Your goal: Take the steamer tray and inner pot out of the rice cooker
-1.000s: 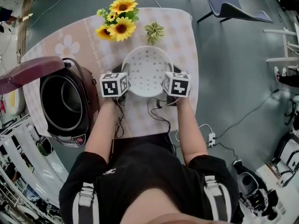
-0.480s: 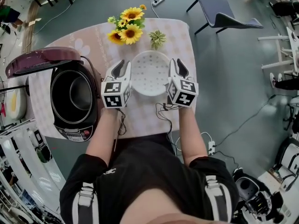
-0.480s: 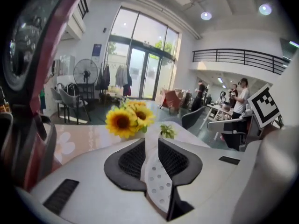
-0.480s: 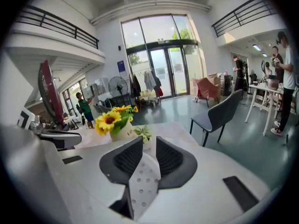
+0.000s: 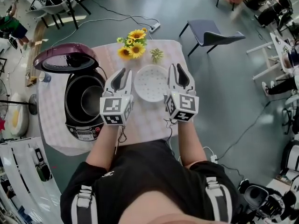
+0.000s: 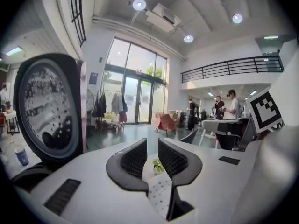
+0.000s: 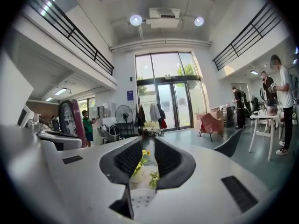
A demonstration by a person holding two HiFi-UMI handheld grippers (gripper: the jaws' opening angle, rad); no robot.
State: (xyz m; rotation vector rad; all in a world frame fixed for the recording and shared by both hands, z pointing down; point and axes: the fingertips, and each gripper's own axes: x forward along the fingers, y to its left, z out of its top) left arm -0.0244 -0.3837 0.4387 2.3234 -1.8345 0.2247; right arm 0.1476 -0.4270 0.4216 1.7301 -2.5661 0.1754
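Observation:
The white perforated steamer tray [image 5: 150,83] rests on the pink checked table [image 5: 145,121], right of the open black rice cooker [image 5: 80,125]. The inner pot [image 5: 88,101] sits inside the cooker, and the maroon lid [image 5: 65,57] stands up behind it. My left gripper [image 5: 120,77] hovers above the tray's left side and my right gripper [image 5: 177,74] above its right side. Both point almost level, away from me. In the left gripper view the left gripper [image 6: 152,146] is open with nothing between its pads, and the tray [image 6: 159,195] lies far below. The right gripper [image 7: 148,144] is likewise open and empty.
A bunch of sunflowers [image 5: 133,43] and a small green plant [image 5: 157,55] stand at the table's far edge behind the tray. A grey chair [image 5: 210,31] stands beyond the table on the right. Cables run across the floor. People stand far off in the hall.
Both grippers were at the tray's rim a second ago. They have let go, risen well above it and tilted up to near level. The tray stays on the table.

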